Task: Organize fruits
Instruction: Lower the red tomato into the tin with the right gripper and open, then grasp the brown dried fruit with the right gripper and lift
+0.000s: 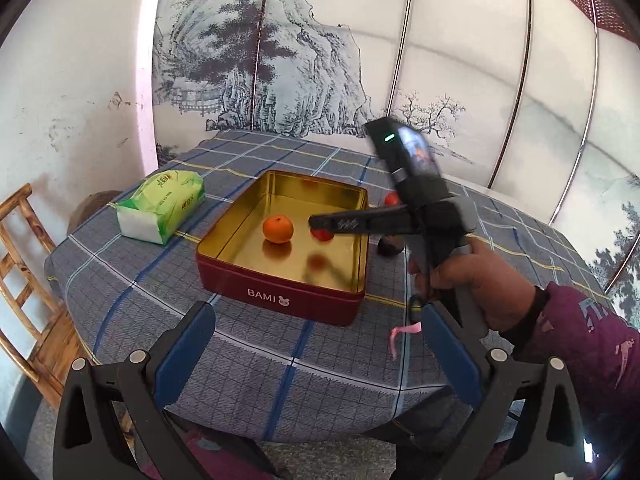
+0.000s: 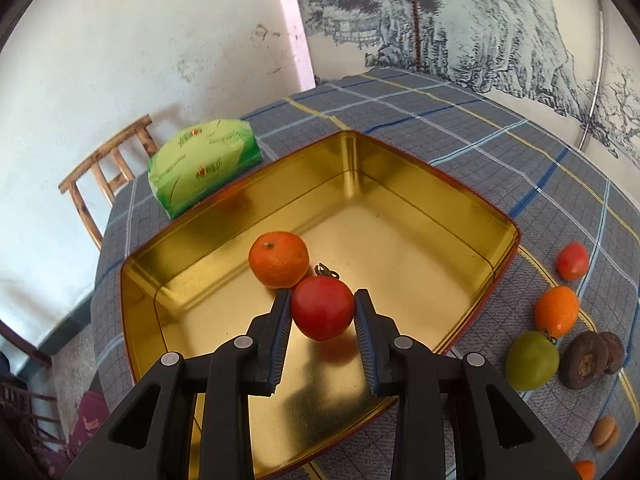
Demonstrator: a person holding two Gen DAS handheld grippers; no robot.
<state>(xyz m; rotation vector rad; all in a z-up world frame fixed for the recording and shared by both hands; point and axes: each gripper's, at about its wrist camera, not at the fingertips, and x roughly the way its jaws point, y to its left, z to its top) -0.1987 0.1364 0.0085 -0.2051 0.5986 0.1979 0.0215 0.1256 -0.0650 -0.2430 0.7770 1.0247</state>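
A red tin (image 1: 280, 300) with a gold inside (image 2: 400, 200) stands on the checked tablecloth. A mandarin (image 1: 278, 229) (image 2: 279, 259) lies on its floor. My right gripper (image 2: 322, 300) (image 1: 316, 222) reaches into the tin from the right, shut on a red tomato (image 2: 322, 307) (image 1: 322, 235). The tomato hangs just over the floor, next to the mandarin. My left gripper (image 1: 316, 320) is open and holds nothing, short of the tin's near wall. Loose fruit lies right of the tin: a red tomato (image 2: 573, 261), an orange fruit (image 2: 557, 311) and a green tomato (image 2: 531, 360).
A green tissue pack (image 1: 162, 208) (image 2: 204, 166) lies left of the tin. Dark dried fruits (image 2: 588, 362) and a small tan piece (image 2: 605, 432) sit by the loose fruit. A wooden chair (image 1: 24, 280) stands at the table's left edge. A painted screen backs the table.
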